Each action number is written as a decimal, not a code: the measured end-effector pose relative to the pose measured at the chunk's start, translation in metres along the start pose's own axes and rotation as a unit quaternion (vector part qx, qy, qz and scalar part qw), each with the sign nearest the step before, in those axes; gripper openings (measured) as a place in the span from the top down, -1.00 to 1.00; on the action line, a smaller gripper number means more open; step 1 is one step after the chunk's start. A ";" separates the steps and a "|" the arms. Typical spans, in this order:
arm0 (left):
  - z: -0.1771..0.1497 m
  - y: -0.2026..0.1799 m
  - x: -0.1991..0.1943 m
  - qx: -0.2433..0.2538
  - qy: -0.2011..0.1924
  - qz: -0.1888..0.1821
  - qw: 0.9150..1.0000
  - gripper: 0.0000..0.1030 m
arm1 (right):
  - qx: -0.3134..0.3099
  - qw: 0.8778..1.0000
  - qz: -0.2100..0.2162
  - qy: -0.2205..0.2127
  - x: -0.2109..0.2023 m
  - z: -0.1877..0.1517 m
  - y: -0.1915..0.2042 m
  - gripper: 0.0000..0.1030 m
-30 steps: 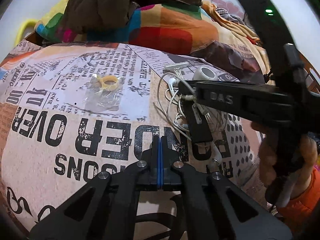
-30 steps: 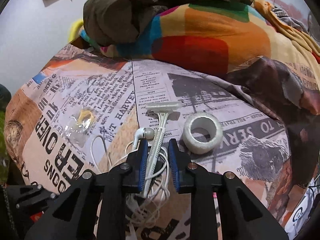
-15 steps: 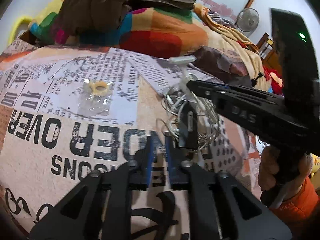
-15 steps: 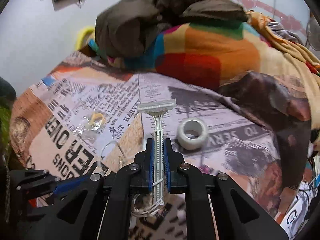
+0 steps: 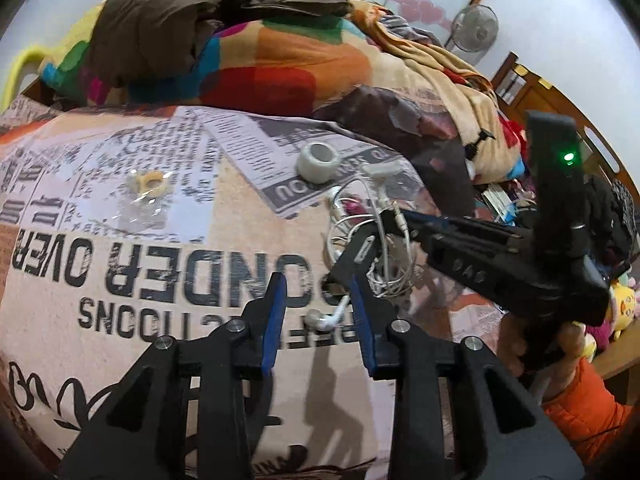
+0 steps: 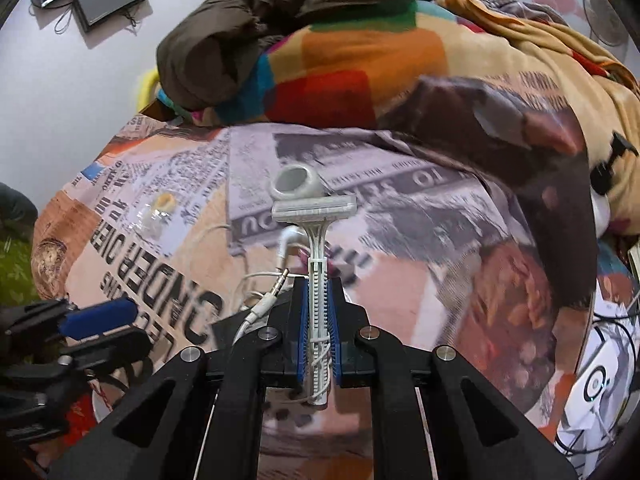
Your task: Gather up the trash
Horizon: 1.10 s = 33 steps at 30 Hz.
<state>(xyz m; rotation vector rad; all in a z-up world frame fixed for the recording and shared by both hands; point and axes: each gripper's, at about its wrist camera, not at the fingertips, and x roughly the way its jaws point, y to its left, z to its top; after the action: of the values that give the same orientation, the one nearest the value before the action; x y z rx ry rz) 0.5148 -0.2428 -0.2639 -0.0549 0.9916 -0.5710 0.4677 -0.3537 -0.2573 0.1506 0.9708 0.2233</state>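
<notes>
The right tool (image 6: 319,334) is clamped on the handle of a white razor (image 6: 316,240), held above the newsprint bed cover (image 5: 160,264) with white earphone wire (image 5: 370,240) tangled around the razor and tool, one earbud (image 5: 320,319) dangling low. The left tool (image 5: 318,320) has its blue pads spread apart, with the earbud between them. On the cover behind lie a white tape roll (image 5: 318,161) and, well apart to the left, a clear wrapper (image 5: 146,196) with a yellowish ring.
</notes>
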 end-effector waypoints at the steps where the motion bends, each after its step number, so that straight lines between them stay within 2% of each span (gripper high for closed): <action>1: 0.001 -0.004 0.001 0.006 0.002 0.000 1.000 0.32 | 0.000 1.000 0.004 0.003 -0.001 -0.002 -0.001 0.83; 3: 0.002 -0.015 0.006 0.018 0.006 0.000 1.000 0.26 | -0.003 1.000 0.001 0.005 -0.003 -0.005 -0.003 0.82; 7: 0.005 -0.025 0.018 0.028 0.012 0.006 1.000 0.25 | -0.021 1.000 -0.014 0.007 -0.009 -0.007 -0.004 0.72; 12: 0.008 -0.017 0.029 0.005 0.016 0.000 1.000 0.25 | -0.023 1.000 -0.011 0.012 -0.016 -0.012 -0.013 0.70; 17: 0.011 -0.014 0.041 0.004 0.020 0.004 1.000 0.25 | -0.004 1.000 0.001 0.020 -0.019 -0.016 -0.025 0.69; 23: 0.013 -0.019 0.052 0.019 0.025 -0.006 0.999 0.25 | 0.029 1.000 -0.009 0.006 -0.019 -0.007 -0.036 0.67; 24: 0.013 -0.019 0.054 0.020 0.027 -0.007 0.999 0.25 | 0.035 0.999 -0.009 0.005 -0.018 -0.004 -0.037 0.59; 27: 0.011 -0.018 0.060 0.021 0.031 -0.004 0.999 0.25 | 0.051 0.999 -0.008 -0.006 -0.015 0.005 -0.041 0.16; 29: 0.009 -0.018 0.059 0.023 0.025 -0.003 0.999 0.25 | 0.050 0.998 -0.019 -0.018 -0.014 0.009 -0.040 0.15; 33: 0.006 -0.018 0.059 0.027 0.017 -0.003 1.000 0.36 | 0.026 0.999 -0.047 -0.010 0.002 0.020 -0.033 0.15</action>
<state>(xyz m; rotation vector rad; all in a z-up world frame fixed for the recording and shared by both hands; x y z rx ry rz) 0.5360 -0.2872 -0.3010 -0.0012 1.0082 -0.6055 0.4893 -0.3852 -0.2555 0.1539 0.9607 0.1103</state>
